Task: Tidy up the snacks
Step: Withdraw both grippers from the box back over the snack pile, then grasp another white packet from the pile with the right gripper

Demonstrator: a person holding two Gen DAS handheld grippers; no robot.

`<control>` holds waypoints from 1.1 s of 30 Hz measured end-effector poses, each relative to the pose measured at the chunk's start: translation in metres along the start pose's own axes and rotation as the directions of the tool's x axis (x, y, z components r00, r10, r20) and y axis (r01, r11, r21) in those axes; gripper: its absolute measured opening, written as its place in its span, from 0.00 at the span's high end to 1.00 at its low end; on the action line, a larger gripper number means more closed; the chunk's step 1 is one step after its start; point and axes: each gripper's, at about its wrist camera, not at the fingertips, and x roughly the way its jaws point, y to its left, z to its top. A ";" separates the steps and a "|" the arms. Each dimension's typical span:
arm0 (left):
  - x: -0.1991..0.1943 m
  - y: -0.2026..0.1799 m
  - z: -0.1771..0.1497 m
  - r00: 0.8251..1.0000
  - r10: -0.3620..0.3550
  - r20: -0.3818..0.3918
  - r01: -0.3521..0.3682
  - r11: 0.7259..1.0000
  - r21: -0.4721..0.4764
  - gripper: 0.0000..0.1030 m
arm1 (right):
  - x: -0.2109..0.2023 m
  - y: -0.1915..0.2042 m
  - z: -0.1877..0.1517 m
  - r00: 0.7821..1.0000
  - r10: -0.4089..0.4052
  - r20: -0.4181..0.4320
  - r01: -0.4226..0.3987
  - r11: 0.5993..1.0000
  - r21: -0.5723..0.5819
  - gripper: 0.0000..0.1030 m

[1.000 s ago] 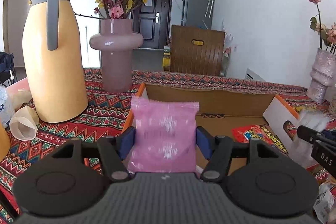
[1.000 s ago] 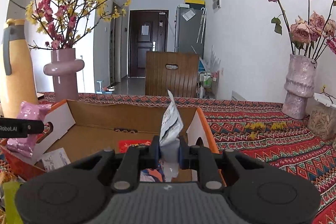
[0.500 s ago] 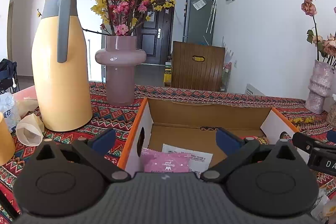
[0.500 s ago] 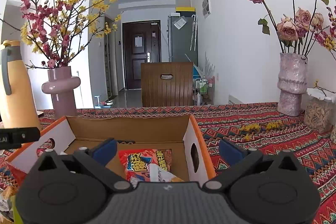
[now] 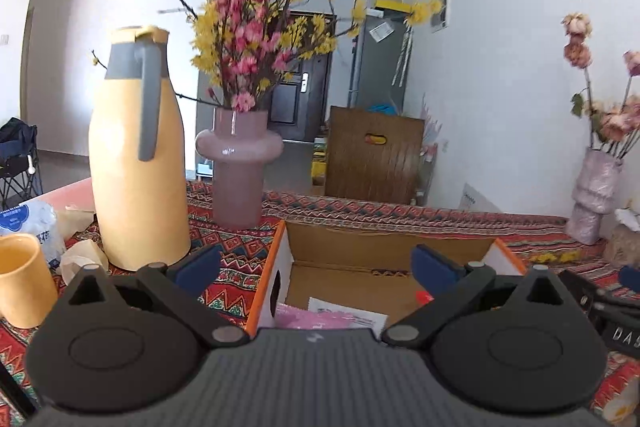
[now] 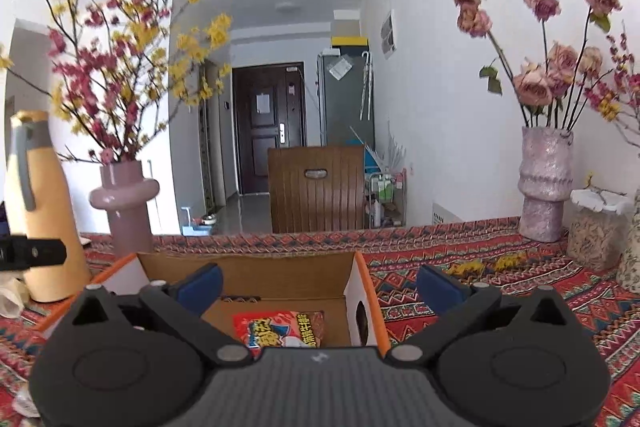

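Note:
An open cardboard box (image 5: 384, 251) with orange-edged flaps sits on the patterned tablecloth. In the left wrist view a pink snack packet (image 5: 320, 321) lies on the box floor at its left end, beside a white label. My left gripper (image 5: 316, 265) hangs above it, open, with nothing between its blue pads. The right wrist view shows the same box (image 6: 280, 271) with a red snack packet (image 6: 280, 327) lying flat inside. My right gripper (image 6: 318, 287) is open and empty above the box's right end.
A tall yellow jug (image 5: 136, 155) and a pink vase of blossoms (image 5: 238, 167) stand left of the box. A yellow cup (image 5: 22, 279) and tissues sit at the far left. Another vase of dried roses (image 6: 546, 183) and a jar (image 6: 596, 227) stand on the right.
Both grippers opened and let go: the pink packet and the white-silver packet dropped into the box. Both grippers then rose and drew back, so more of the room shows.

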 end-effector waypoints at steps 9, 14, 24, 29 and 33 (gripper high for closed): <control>-0.050 0.009 -0.024 0.998 -0.054 -0.026 0.055 0.997 0.047 0.00 | -0.057 0.001 -0.013 0.999 0.038 -0.034 -0.040 0.998 -0.045 0.00; -0.062 0.016 -0.048 0.996 -0.054 -0.075 0.059 0.996 0.068 0.00 | -0.082 0.000 -0.034 0.996 0.045 -0.077 -0.049 0.998 -0.051 0.00; -0.051 0.034 -0.091 0.988 -0.039 -0.152 0.049 0.997 0.058 0.00 | -0.101 -0.014 -0.073 0.981 0.029 -0.191 -0.032 0.999 -0.014 0.00; -0.042 0.037 -0.104 0.984 -0.024 -0.178 0.035 0.998 0.057 0.00 | -0.095 -0.021 -0.082 0.974 -0.001 -0.225 0.000 1.000 -0.005 0.00; -0.042 0.040 -0.104 0.982 -0.038 -0.184 0.046 0.998 0.040 0.00 | -0.087 -0.025 -0.080 0.971 -0.019 -0.240 0.013 1.000 -0.025 0.00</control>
